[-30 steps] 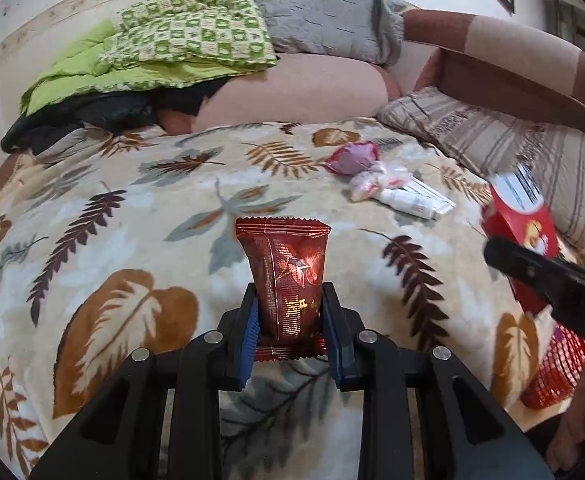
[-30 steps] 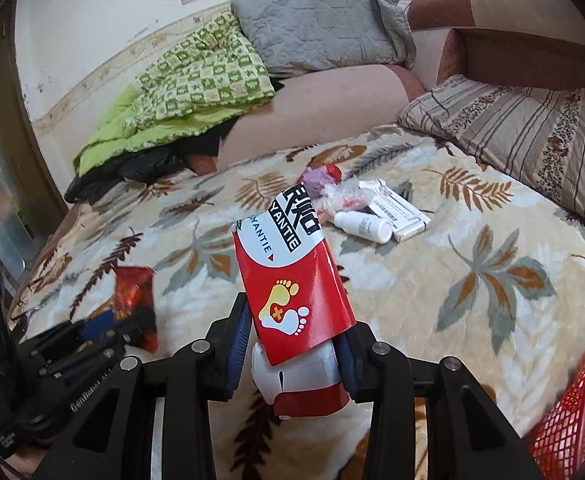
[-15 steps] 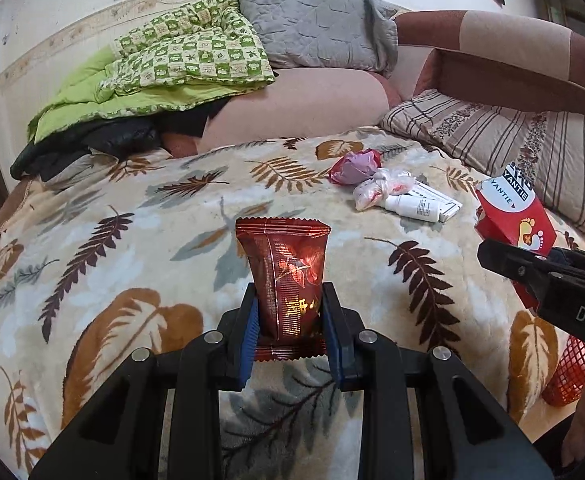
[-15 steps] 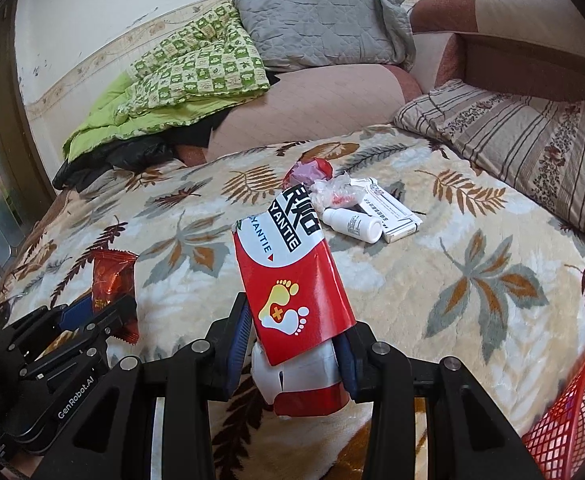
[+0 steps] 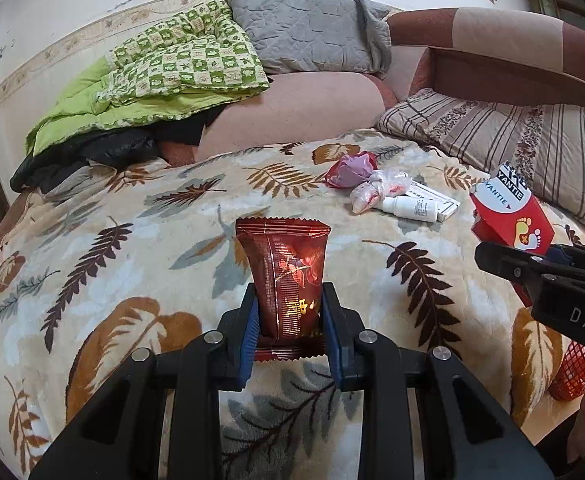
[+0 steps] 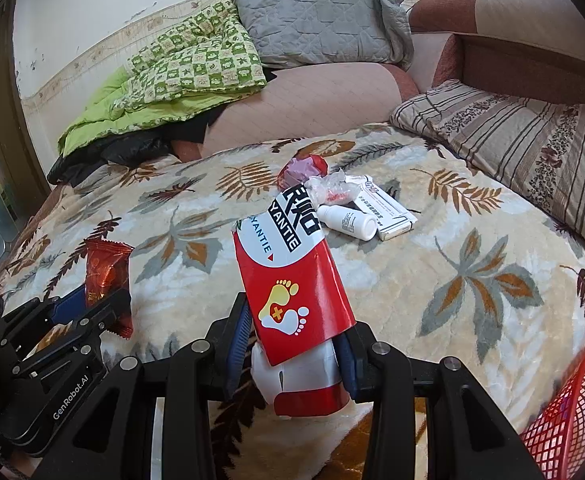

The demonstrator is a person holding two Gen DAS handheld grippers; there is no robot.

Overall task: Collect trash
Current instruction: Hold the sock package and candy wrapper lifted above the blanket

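My left gripper [image 5: 290, 322] is shut on a dark red snack wrapper [image 5: 286, 268], held upright above the leaf-patterned blanket [image 5: 132, 264]. My right gripper [image 6: 292, 340] is shut on a red and white cardboard box [image 6: 292, 276] with a yellow foot print. That box [image 5: 510, 216] shows at the right in the left wrist view, and the wrapper [image 6: 104, 272] at the left in the right wrist view. More trash lies further back on the bed: a pink crumpled wrapper [image 5: 350, 170], a clear plastic bag [image 5: 376, 190], a small white bottle [image 6: 346, 222] and a white carton [image 6: 384, 208].
A red mesh basket [image 6: 572, 412] stands at the bed's near right edge. Striped cushions [image 6: 532, 148] line the right side. A green quilt [image 6: 188, 68], a grey pillow [image 6: 320, 16] and dark clothing [image 5: 84, 156] are piled at the back.
Both grippers have pulled back and risen a little from the bed, each still holding its item. The view of the back wall has widened.
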